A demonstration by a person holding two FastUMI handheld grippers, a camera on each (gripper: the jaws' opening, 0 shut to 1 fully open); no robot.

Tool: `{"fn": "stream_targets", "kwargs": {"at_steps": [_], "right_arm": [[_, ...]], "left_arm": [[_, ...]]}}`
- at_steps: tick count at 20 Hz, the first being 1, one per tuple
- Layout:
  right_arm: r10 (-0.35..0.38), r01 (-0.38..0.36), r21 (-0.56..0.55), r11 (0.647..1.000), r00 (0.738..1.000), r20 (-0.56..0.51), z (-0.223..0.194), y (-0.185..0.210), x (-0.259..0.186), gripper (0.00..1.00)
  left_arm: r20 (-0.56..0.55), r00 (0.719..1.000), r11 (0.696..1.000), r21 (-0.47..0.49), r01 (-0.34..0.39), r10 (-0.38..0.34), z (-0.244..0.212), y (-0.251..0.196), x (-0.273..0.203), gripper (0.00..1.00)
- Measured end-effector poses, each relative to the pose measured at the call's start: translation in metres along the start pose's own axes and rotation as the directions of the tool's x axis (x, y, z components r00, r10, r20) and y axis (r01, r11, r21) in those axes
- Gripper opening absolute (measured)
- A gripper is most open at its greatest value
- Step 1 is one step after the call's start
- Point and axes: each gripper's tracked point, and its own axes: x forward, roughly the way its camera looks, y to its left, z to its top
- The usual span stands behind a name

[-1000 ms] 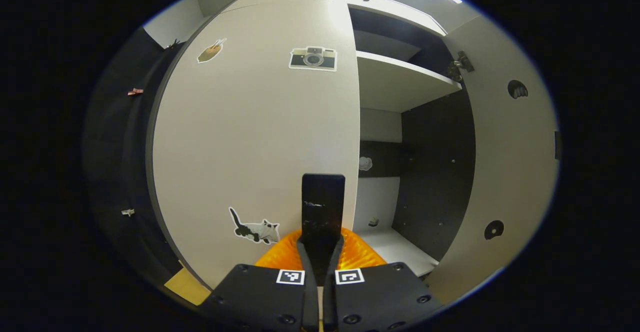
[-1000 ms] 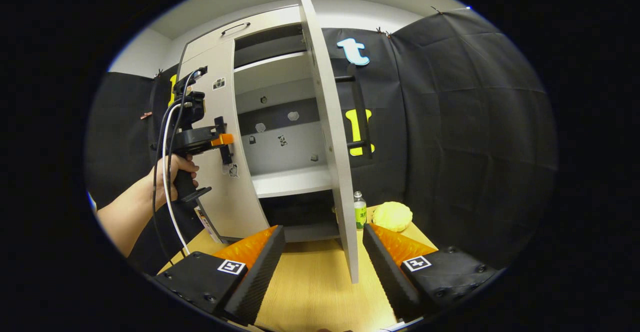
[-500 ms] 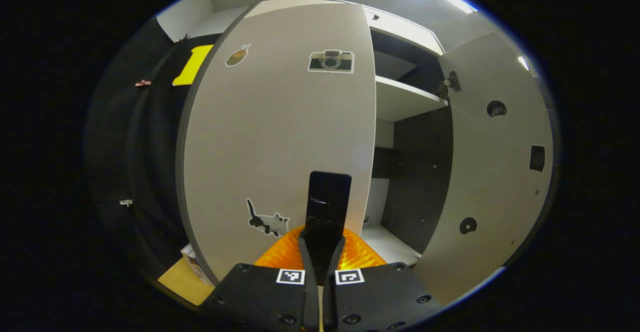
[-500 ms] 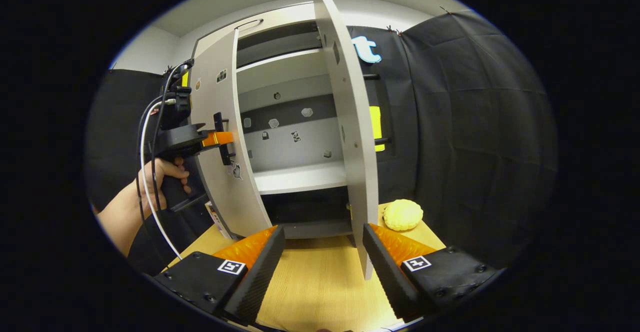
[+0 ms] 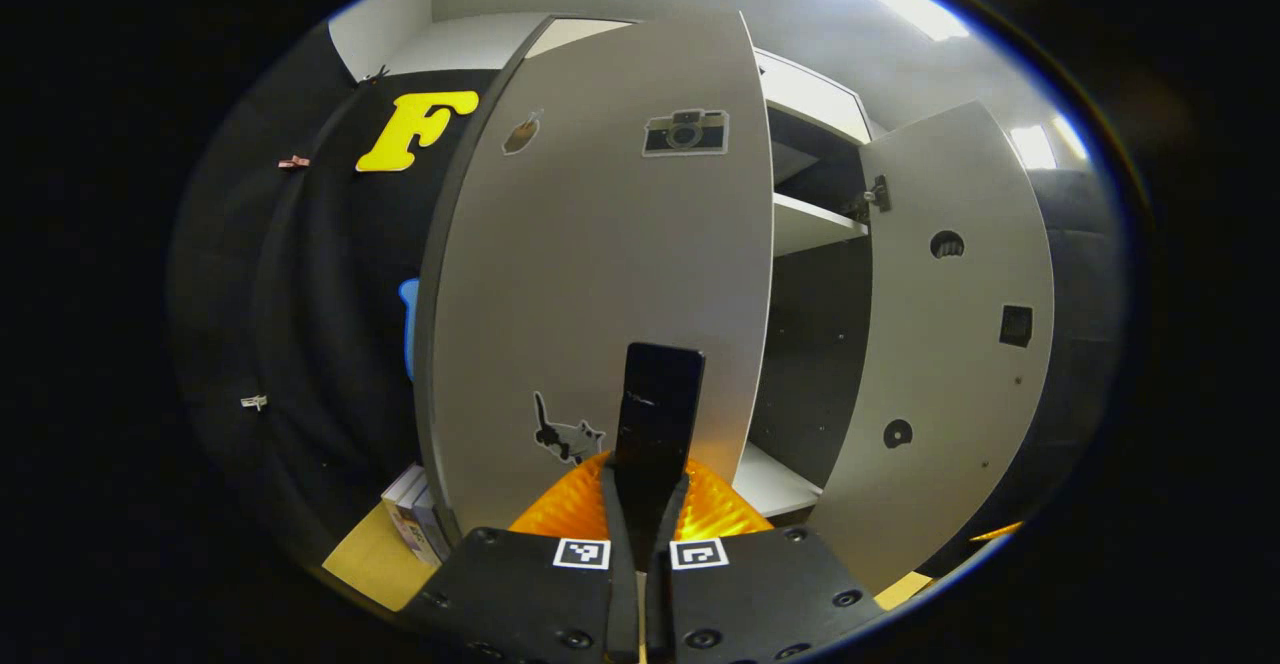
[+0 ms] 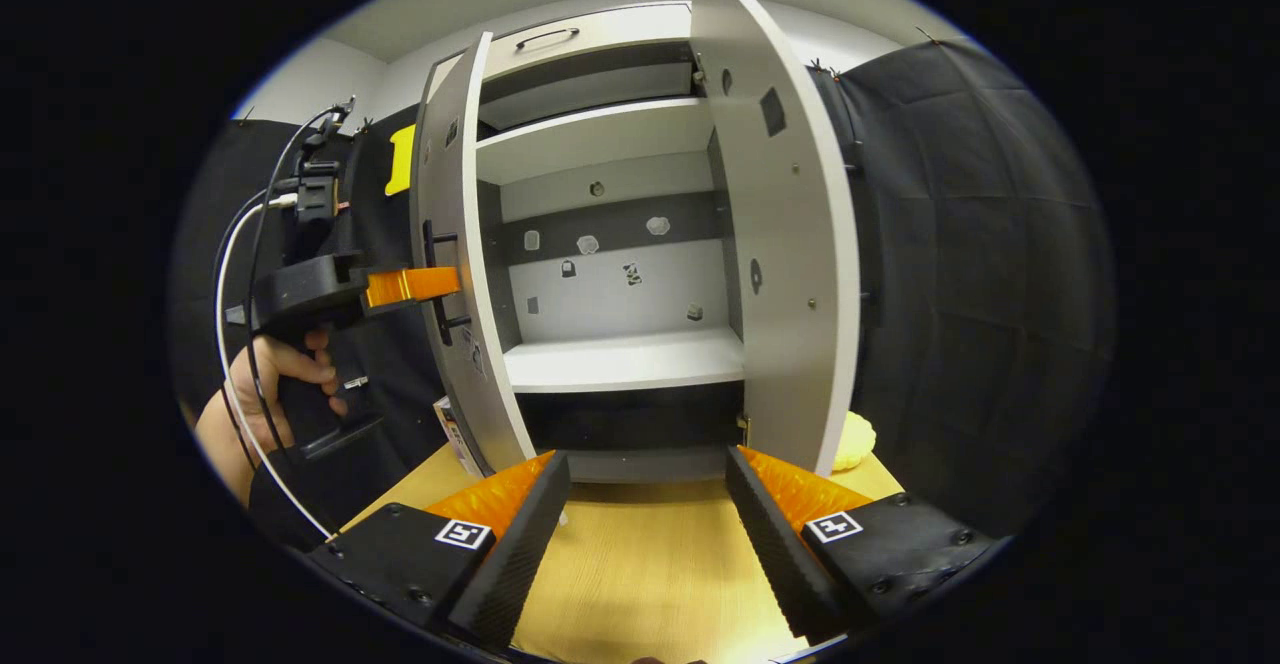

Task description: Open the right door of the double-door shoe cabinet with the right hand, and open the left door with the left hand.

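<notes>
Your left gripper view sits v. close to the left door (image 5: 610, 274), facing its outer face, looking slightly up, w/ the right door (image 5: 950, 344) farther off. Your right gripper view hangs back over the surface (image 6: 640, 564), facing straight into the cabinet (image 6: 620, 244) from the front. Both views share the 2 doors & the shelves (image 6: 620, 359); the right one also takes in your left gripper (image 6: 440, 284).

Open gap between doors (image 6: 620, 344) — shelf (image 6: 625, 359) within
</notes>
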Motion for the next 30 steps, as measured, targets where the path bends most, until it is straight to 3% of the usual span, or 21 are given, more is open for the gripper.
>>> {"fn": "stream_targets", "kwargs": {"at_steps": [7,12,18,21,23,25,28,30], "right_arm": [[-0.046,0.045,0.028,0.999,0.998,0.032,-0.006,0.022,-0.002,0.98],[-0.027,0.026,0.034,0.999,0.999,0.021,-0.015,0.043,-0.006,0.98],[-0.023,0.023,0.016,1.0,1.0,0.015,-0.022,0.055,-0.011,0.98],[-0.022,0.022,0.018,1.0,1.0,0.014,-0.021,0.058,-0.013,0.98],[-0.022,0.022,-0.002,1.0,0.999,0.024,-0.018,0.06,-0.014,0.98],[-0.012,0.012,-0.022,1.0,1.0,0.019,-0.019,0.066,-0.013,0.99],[-0.003,0.004,-0.021,1.0,1.0,0.01,-0.019,0.07,-0.013,0.98],[-0.008,0.008,-0.018,1.0,1.0,0.013,-0.015,0.072,-0.014,0.98]], "left_arm": [[0.02,0.999,1.0,0.002,0.03,-0.03,0.004,0.017,-0.013,0.07],[0.029,0.999,0.999,0.011,0.042,-0.042,0.005,0.029,-0.027,0.07],[0.05,0.997,0.997,0.046,-0.055,0.052,0.009,0.07,-0.041,0.06],[0.084,0.98,0.98,0.067,-0.188,0.183,0.017,0.129,-0.054,0.05],[0.072,0.991,0.992,0.046,-0.116,0.112,0.017,0.128,-0.055,0.05],[0.085,0.989,0.99,0.066,-0.124,0.118,0.02,0.122,-0.057,0.05],[0.106,0.984,0.969,0.187,-0.164,0.147,0.023,0.129,-0.057,0.05],[0.094,0.986,0.97,0.19,-0.154,0.138,0.021,0.127,-0.058,0.05]]}}
